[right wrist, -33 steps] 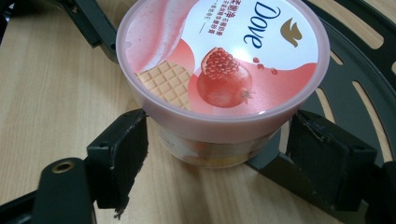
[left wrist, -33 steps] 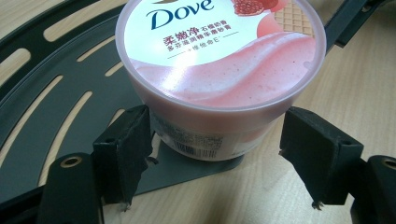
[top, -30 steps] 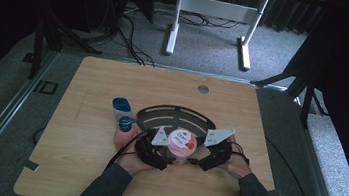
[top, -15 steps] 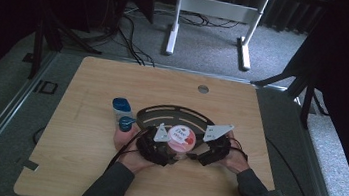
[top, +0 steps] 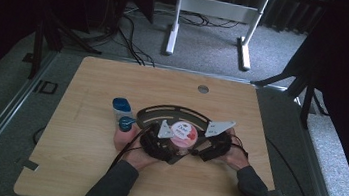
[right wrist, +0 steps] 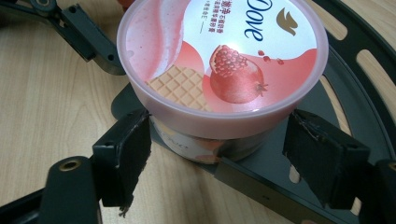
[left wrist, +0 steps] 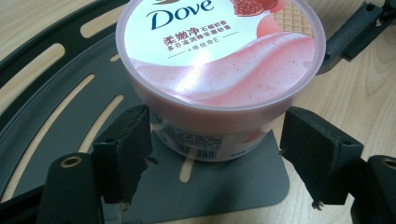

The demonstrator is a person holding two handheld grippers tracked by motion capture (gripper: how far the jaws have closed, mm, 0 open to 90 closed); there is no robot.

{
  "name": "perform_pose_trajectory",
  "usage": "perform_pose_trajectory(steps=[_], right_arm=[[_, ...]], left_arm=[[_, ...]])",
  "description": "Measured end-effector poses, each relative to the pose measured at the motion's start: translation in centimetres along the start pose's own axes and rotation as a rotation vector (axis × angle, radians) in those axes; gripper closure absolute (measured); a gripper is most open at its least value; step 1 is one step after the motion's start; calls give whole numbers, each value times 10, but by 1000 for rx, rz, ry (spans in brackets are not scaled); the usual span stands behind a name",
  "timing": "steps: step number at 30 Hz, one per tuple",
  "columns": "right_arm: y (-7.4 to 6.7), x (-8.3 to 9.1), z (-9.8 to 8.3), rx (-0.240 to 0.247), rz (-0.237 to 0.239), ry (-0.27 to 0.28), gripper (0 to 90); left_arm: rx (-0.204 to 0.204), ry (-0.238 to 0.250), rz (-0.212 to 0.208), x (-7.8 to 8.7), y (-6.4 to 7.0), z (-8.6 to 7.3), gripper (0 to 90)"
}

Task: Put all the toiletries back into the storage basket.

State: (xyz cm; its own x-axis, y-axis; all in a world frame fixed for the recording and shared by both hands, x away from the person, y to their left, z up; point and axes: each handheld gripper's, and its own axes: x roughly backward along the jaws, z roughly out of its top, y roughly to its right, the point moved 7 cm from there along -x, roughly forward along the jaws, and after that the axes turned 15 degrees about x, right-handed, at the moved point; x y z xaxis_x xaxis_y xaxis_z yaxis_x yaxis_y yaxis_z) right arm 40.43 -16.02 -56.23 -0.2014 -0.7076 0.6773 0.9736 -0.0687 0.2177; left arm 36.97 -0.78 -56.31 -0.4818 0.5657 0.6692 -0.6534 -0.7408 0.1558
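Pink tub (top: pixel 183 134): upright on dark slotted rack (top: pixel 171 111), near worktop (top: pixel 78 167) edge. Left gripper (left wrist: pixel 212 163) and right gripper (right wrist: pixel 217 158): both spread apart, flanking tub.

We see a glossy plastic tub (left wrist: pixel 219 70) on a matt dark slotted tray (left wrist: pixel 56 112), over pale wood-grain table (top: pixel 79 162).

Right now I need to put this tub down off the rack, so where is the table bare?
The far strip of table behind the black rack is bare up to the round hole, and so are the left side beyond the blue-capped bottles and the near edge. It is crowded mid-table, where both grippers flank the Dove tub.
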Motion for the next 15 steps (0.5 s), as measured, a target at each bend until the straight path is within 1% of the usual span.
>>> perform_pose_trajectory(steps=[5,8,10,12,15], right_arm=[[4,1,-3,-12,-7,-11,233],[7,1,-4,-29,-9,-7,232],[9,1,-5,-37,-14,-5,232],[11,1,-6,-42,-20,-6,233],[14,2,-9,-60,-26,-1,232]], left_arm=[[-3,-2,9,-4,-1,3,255],[5,6,11,-7,-2,6,255],[20,13,8,-9,-2,7,255],[27,14,8,-11,-3,9,255],[21,13,11,-15,-3,12,255]])
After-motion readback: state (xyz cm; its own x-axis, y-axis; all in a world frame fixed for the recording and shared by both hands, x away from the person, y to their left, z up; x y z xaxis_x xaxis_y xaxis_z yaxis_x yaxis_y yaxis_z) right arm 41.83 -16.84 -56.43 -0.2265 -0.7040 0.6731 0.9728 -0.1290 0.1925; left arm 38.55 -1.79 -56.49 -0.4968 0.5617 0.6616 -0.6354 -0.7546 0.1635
